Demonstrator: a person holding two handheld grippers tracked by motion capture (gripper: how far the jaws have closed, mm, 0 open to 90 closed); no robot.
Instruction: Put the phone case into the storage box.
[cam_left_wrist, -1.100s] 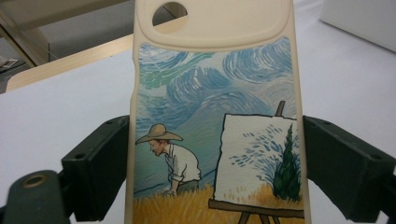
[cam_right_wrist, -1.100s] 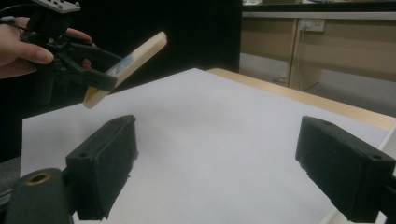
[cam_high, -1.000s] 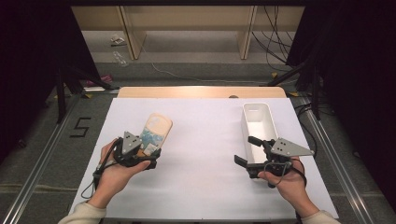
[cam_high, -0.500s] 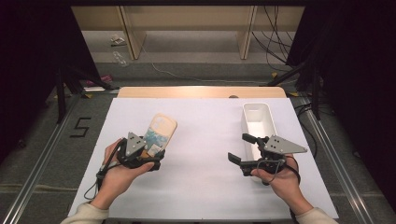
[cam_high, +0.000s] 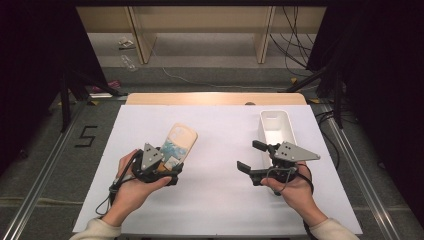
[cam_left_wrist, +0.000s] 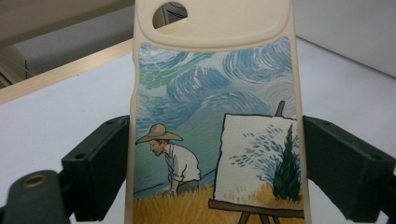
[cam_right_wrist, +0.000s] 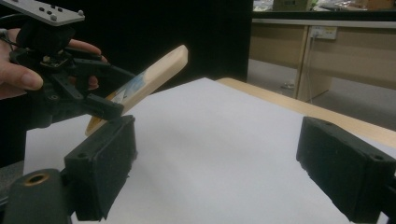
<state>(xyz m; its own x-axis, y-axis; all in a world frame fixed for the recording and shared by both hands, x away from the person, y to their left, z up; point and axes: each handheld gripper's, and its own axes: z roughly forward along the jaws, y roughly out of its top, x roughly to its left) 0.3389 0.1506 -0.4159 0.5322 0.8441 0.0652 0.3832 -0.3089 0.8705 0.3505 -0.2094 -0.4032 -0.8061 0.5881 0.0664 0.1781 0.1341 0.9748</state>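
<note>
We see the left gripper (cam_high: 172, 167) clamping a painted phone case (cam_left_wrist: 215, 112), its lower end cut off; right gripper (cam_high: 252, 157) jaws wide, empty.

A: Your high view is evenly lit from overhead. The white table (cam_high: 220, 200) reads bright with no glare, and you get only faint soft shadows under the hands. Both sides, at 3 and 9 o'clock, drop to near black.

B: Sharpness?

A: High view is a bit soft and low in detail, with slight bending at the edges. Your left gripper view is crisp on the phone case (cam_left_wrist: 215, 116); its print is clear with no hotspots, while the jaws at 4 and 8 o'clock look dark and slightly blurred. Your right gripper view is dimmer: black backdrop at 11 o'clock, near jaws out of focus, far shelving at 2 o'clock soft.
</note>
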